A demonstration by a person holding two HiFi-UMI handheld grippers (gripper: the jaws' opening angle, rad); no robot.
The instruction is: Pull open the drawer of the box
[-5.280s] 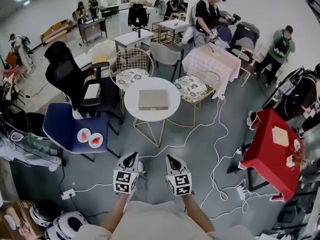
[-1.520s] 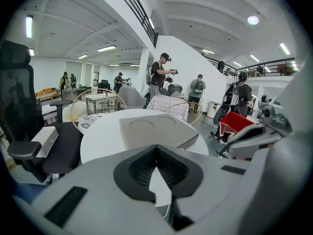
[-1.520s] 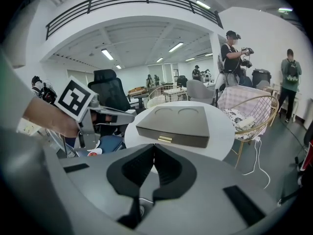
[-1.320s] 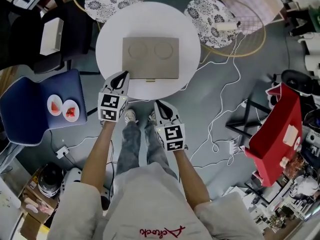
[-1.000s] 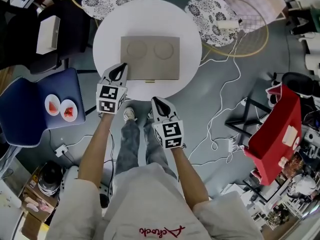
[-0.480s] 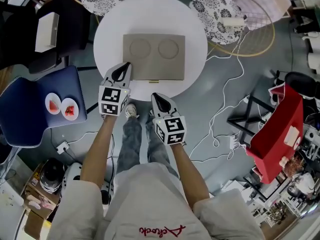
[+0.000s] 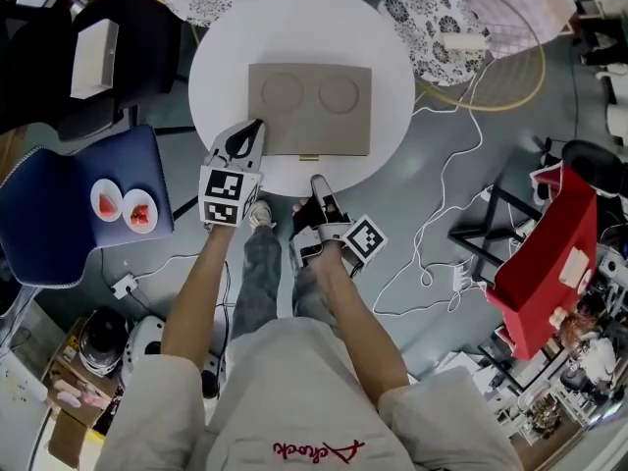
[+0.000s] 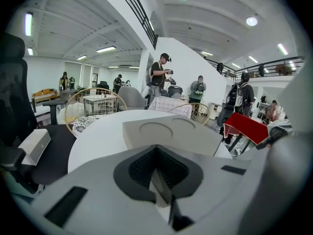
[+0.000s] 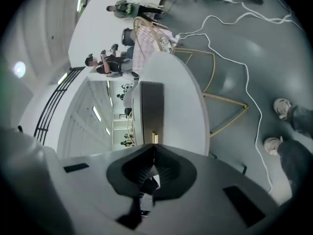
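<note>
Head view: the box (image 7: 310, 109) lies lengthwise left to right on the worktop (image 7: 216, 67), with the handle (image 7: 309, 157) on its near side. The right gripper (image 7: 318, 180) sits just short of it, the left gripper (image 7: 257, 124) at the near-left corner.
Left gripper view: jaws closed, empty.
Right gripper view: jaws closed, handle straight ahead.

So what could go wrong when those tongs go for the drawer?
The drawer's tab is tiny, and the right tongs are shut; they might slip off or miss it. The box sits near the table edge; pulling could drag it along unless the left tongs brace it.
</note>
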